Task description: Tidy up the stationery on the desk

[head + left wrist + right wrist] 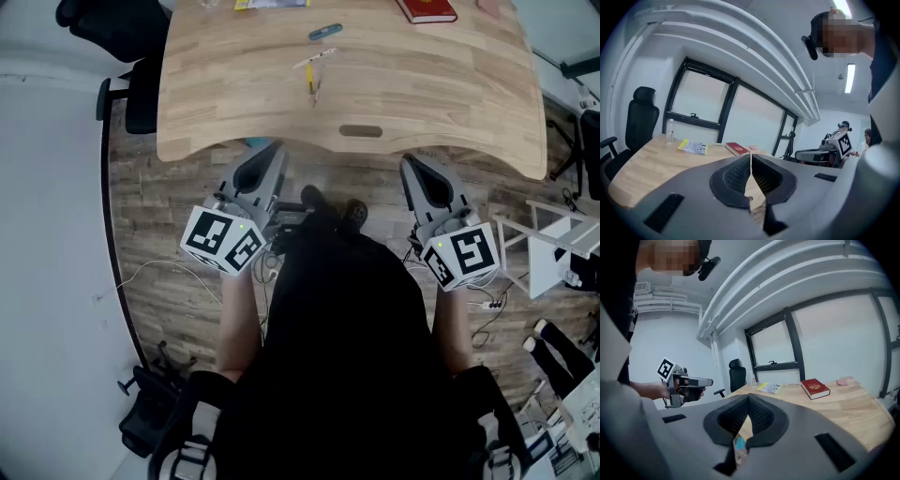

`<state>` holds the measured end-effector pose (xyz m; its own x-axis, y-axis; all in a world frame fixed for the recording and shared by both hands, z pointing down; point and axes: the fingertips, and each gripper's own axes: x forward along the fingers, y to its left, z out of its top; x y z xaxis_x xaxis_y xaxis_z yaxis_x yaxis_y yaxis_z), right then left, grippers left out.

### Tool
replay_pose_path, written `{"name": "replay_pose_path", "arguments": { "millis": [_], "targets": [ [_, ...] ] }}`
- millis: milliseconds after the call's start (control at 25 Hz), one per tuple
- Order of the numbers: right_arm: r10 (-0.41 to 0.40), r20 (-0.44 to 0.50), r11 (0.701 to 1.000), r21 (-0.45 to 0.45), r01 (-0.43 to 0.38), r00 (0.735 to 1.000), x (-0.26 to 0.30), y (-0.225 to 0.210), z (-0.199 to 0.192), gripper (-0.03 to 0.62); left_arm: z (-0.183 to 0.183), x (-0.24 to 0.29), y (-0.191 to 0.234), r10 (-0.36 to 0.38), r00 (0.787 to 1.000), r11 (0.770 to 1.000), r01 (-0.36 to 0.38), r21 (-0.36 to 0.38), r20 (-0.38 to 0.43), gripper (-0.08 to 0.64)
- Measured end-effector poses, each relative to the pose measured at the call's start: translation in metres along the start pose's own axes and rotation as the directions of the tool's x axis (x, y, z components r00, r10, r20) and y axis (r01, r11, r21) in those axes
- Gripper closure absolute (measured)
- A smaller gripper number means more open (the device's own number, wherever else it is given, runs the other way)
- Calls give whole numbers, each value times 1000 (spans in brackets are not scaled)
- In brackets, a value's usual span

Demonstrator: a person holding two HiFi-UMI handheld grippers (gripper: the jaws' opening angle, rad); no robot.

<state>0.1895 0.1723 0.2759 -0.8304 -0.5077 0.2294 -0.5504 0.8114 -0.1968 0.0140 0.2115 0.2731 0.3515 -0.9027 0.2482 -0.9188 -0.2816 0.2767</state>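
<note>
On the wooden desk (234, 94) lie a yellow pencil (309, 80), a thin white-and-metal pen (315, 60) crossing it, and a small blue item (325, 33) farther back. A red book (427, 9) sits at the back right, also seen as the red book (815, 387) and the red book (737, 148). My left gripper (266, 155) and right gripper (412, 172) are held below the desk's near edge, both shut with nothing between the jaws. The left gripper (750, 161) and right gripper (749, 401) show touching tips.
A yellow-edged booklet (693, 147) and a clear bottle (670, 130) stand at the desk's back left. A pink item (843, 381) lies beyond the book. A black office chair (122, 37) is left of the desk, a white frame (553, 244) at right. Cables lie on the floor.
</note>
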Motion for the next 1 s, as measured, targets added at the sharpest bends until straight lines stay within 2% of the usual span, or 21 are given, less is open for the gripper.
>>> {"name": "replay_pose_path", "arguments": {
  "millis": [360, 760, 1000],
  "targets": [
    [1, 33, 999, 43, -2, 999, 9, 4, 2, 577, -1, -6, -6, 8, 1000, 1000, -8, 7, -4, 522],
    [18, -27, 998, 64, -17, 999, 20, 11, -15, 577, -7, -14, -7, 35, 999, 999, -35, 26, -22, 522],
    [3, -61, 997, 74, 1, 998, 44, 16, -20, 577, -10, -11, 14, 0, 999, 1000, 0, 17, -35, 520]
  ]
}}
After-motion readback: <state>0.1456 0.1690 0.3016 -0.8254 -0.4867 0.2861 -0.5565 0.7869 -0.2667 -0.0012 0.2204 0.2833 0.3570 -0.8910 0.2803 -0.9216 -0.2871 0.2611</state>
